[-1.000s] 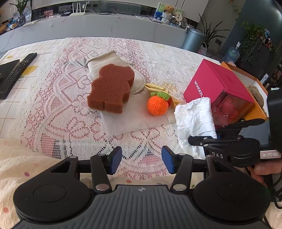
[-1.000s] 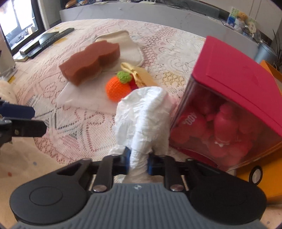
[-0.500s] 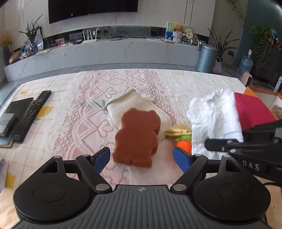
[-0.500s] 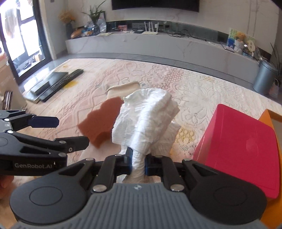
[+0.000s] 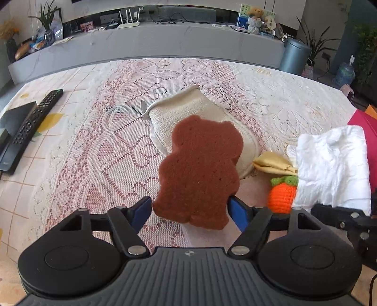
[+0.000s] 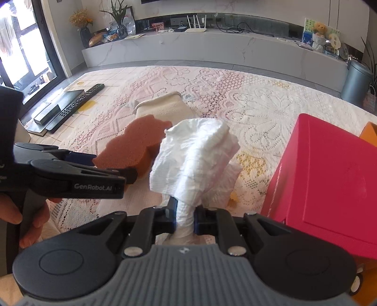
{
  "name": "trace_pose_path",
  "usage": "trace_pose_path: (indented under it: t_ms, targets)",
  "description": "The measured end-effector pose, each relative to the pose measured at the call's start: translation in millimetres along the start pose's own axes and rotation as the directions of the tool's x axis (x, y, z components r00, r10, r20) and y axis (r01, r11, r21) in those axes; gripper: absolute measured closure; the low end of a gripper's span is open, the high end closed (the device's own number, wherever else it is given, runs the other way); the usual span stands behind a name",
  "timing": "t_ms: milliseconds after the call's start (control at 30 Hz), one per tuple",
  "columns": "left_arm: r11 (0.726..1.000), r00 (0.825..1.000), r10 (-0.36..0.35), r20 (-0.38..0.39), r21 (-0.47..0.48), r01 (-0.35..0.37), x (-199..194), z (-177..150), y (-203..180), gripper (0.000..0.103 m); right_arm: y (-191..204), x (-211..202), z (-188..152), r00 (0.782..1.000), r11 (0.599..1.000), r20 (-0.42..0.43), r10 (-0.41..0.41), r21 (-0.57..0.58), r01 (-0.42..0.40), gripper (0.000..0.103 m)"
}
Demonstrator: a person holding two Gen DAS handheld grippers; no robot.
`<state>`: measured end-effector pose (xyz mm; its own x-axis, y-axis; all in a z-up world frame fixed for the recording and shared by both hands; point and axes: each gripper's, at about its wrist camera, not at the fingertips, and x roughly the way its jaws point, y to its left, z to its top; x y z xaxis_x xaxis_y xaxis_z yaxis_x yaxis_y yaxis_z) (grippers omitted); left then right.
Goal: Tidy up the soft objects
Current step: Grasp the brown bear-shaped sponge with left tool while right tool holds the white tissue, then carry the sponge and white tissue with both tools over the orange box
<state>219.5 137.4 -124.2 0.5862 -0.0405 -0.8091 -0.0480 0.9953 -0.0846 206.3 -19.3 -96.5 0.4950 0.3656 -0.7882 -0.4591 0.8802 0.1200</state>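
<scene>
Lace-covered table point(image 5: 99, 150). Left gripper point(image 5: 189, 209), jaws just narrowing, brackets the brown sponge point(image 5: 200, 169); should squeeze gently, centred. Right gripper point(image 6: 185, 216) pinches white cloth point(image 6: 195, 162) beside the sponge.

Home living room, marble media console point(image 6: 212, 49) with router point(image 6: 195, 29), houseplants point(image 5: 47, 21), remote point(image 5: 30, 124)

sponge point(image 5: 199, 171): desk centre, on the mitt's near end, between left hand-held gripper point(image 5: 188, 211) fingers
mitt point(image 5: 188, 113): behind sponge, toward far edge
crochet fruit point(image 5: 282, 195): right of sponge, on a flat cloth point(image 5: 256, 190)
folded cloth point(image 5: 273, 162): behind fruit
box point(image 6: 329, 179): right edge
remote point(image 5: 28, 124): left edge
tissue point(image 6: 195, 162): in right hand-held gripper point(image 6: 185, 219), left of box
</scene>
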Motion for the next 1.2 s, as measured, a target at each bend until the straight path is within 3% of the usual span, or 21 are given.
trace_pose_path:
  t_ms: [200,467,700,967,1200]
  targets:
    - [1.0,1.0,-0.008,0.027,-0.012,0.009,-9,-2,0,0.039,-1,-11,-5,1.0,1.0,0.018,-0.012,0.003,0.012,0.092]
    - [0.995,0.988,-0.056,0.141,-0.069,0.066,-72,-18,-6,0.04,-9,-59,-29,0.997,1.0,0.073,-0.017,0.017,0.016,0.092]
    - [0.985,0.981,-0.113,0.158,-0.11,0.131,-119,-42,-27,0.041,-12,-103,-48,0.991,0.999,0.131,-0.011,0.035,0.007,0.092]
    - [0.974,0.963,-0.203,0.175,-0.067,0.218,-157,-54,-70,0.041,-17,-156,-63,0.974,0.999,0.224,-0.025,0.041,0.016,0.092]
    - [0.957,0.94,-0.286,0.186,0.014,0.289,-174,-51,-117,0.041,-48,-203,-73,0.957,0.995,0.279,-0.083,0.077,0.064,0.092]
